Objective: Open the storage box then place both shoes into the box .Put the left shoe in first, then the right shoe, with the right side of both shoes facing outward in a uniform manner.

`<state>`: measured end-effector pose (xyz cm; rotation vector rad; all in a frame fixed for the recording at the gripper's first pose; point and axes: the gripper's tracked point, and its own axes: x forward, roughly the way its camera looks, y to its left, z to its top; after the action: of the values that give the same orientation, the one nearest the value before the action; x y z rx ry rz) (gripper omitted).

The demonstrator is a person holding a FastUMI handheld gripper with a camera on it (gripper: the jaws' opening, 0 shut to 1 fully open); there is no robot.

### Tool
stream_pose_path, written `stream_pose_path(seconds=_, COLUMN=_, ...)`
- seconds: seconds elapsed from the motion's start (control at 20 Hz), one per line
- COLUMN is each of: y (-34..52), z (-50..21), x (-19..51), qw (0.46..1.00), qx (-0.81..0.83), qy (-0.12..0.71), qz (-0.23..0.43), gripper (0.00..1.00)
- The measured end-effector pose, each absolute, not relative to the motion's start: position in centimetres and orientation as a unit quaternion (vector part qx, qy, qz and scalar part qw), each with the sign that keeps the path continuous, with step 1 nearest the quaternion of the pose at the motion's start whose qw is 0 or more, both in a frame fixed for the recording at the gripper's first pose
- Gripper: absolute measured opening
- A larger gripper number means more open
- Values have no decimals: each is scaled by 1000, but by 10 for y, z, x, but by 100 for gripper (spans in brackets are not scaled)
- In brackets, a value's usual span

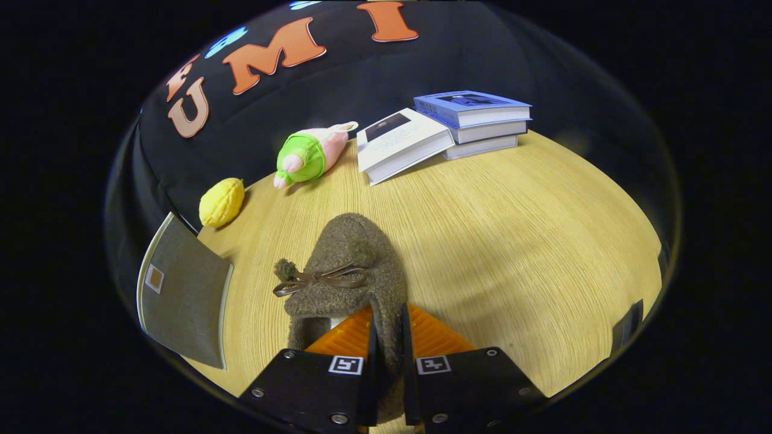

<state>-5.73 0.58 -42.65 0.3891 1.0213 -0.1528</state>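
Surface: a pale wood-grain table (512,241), backed by the booth's black cloth wall (482,54). From my remote seat I log the following.

Item 1: gripper (389,355). I see its two fingers closed together with only a narrow gap between them, and that gap is packed with the fuzzy side wall of a shoe. Both fingers press on it, one from inside the opening and one from outside.

Item 2: shoe (350,271). A brown fleece slipper, toe pointing away from the fingers toward the far wall. A thin dark bow (319,280) crosses its top, with a small pompom (283,268) at the bow's left end. The collar of the shoe sits between the fingers; the toe lies just ahead of them. I cannot tell whether the sole rests on the table or is lifted off it.

Item 3: grey fabric-covered panel (181,295), left of the shoe, at the table's edge, with a small square tag on its face. I cannot tell whether it is the storage box.

Item 4: yellow lemon-shaped toy (222,202), beyond the panel, near the wall.

Item 5: plush toy (310,155), pink with a green garment, lying on its side beyond the shoe.

Item 6: stack of books (476,123), far right of the plush, with one white book (401,144) leaning against the stack.
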Motion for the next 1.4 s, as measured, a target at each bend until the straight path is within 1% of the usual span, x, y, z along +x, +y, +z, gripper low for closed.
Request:
stream_pose_path(seconds=0.05, y=5, z=-426, x=-57, qw=852, qx=186, qy=483, qz=-77, gripper=16)
stream_pose_path(seconds=0.1, y=4, z=-426, x=-57, qw=852, qx=190, qy=481, qz=-82, gripper=11)
stream_pose_path(seconds=0.2, y=5, z=-424, x=-58, qw=850, qx=196, qy=480, qz=-92, gripper=6)
stream_pose_path(seconds=0.25, y=5, z=-424, x=-59, qw=850, qx=192, qy=482, qz=-95, gripper=6)
stream_pose_path(seconds=0.75, y=41, z=-377, x=-50, qw=856, qx=222, qy=459, qz=-84, gripper=5)
stream_pose_path(seconds=1.1, y=93, z=-320, x=-27, qw=872, qx=219, qy=436, qz=-32, gripper=5)
stream_pose_path(seconds=1.4, y=164, z=-257, x=1, qw=885, qx=232, qy=404, qz=26, gripper=5)
